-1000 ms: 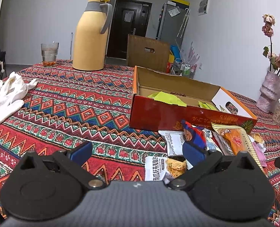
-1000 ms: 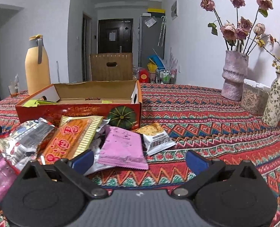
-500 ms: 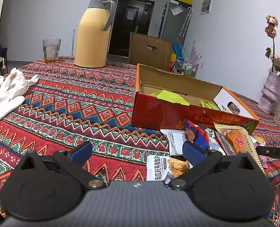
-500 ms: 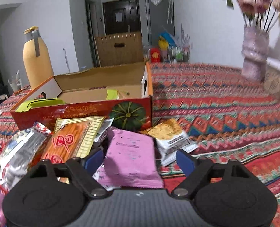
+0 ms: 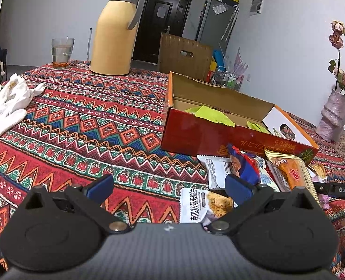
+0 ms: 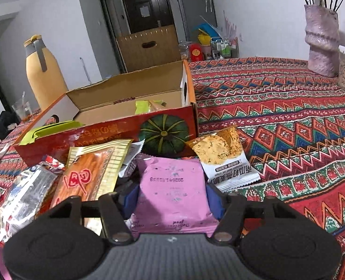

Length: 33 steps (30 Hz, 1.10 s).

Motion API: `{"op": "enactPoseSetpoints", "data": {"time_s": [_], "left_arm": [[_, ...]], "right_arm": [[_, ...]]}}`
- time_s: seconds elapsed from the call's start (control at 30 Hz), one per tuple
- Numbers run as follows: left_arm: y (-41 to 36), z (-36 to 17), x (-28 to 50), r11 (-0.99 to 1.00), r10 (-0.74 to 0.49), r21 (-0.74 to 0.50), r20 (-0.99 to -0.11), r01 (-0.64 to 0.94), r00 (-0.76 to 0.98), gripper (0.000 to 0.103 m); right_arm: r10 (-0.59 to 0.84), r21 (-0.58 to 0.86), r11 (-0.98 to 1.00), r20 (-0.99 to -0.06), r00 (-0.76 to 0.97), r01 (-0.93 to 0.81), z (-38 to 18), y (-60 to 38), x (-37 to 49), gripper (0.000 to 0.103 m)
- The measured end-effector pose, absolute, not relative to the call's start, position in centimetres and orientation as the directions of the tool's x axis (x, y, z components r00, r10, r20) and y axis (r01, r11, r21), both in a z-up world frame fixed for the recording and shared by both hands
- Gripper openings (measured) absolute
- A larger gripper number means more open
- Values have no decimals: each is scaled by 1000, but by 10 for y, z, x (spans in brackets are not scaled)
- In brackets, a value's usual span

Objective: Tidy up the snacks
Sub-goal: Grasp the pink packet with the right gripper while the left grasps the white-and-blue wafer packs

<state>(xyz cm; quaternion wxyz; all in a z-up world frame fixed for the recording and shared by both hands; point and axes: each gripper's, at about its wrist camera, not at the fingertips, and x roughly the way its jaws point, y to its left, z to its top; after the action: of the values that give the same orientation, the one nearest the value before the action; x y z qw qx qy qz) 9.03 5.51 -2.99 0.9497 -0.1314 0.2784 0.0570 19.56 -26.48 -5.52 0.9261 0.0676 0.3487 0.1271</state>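
Observation:
A red cardboard box (image 6: 116, 137) lies open on the patterned tablecloth, with green packets inside. Snack packets are heaped before it. My right gripper (image 6: 172, 197) is closing on a pink packet (image 6: 172, 186); both blue pads touch its side edges. An orange packet (image 6: 90, 175) lies to its left and a white-and-gold cracker packet (image 6: 223, 156) to its right. My left gripper (image 5: 169, 184) is open over the cloth with nothing between its fingers. A white cracker packet (image 5: 202, 205) lies just inside its right finger, in front of the box (image 5: 195, 130).
A yellow thermos jug (image 5: 114, 35) and a glass (image 5: 61, 53) stand at the far side. White gloves (image 5: 4, 107) lie at the left. A pale purple vase (image 6: 321, 42) with dried flowers stands at the right. Patterned cloth stretches right of the snack heap.
My right gripper moved forward and left over the heap and narrowed its jaws from wide open onto the pink packet. The left gripper stayed where it was.

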Motion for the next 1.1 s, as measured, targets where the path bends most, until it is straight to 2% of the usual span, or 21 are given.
{"op": "enactPoseSetpoints", "data": {"time_s": [0.43,0.67,0.87,1.1], "left_arm": [[48,-20,87,966,59,-181,-537,-184,841,103],[20,9,88,987,20,-125,-525,-101,851,103],[-23,16,115,999,-3,-40,-602,-27,798,103],[-62,3,144,998,49,61,-684,-10,728,103]], "right_arm": [[146,96,988,-403,903,-117,-35,-268,134,60],[160,121,985,-389,907,-122,-40,-271,136,60],[173,132,982,-381,908,-132,-44,-273,132,60],[194,143,978,-376,906,-150,-46,-273,130,60]]}}
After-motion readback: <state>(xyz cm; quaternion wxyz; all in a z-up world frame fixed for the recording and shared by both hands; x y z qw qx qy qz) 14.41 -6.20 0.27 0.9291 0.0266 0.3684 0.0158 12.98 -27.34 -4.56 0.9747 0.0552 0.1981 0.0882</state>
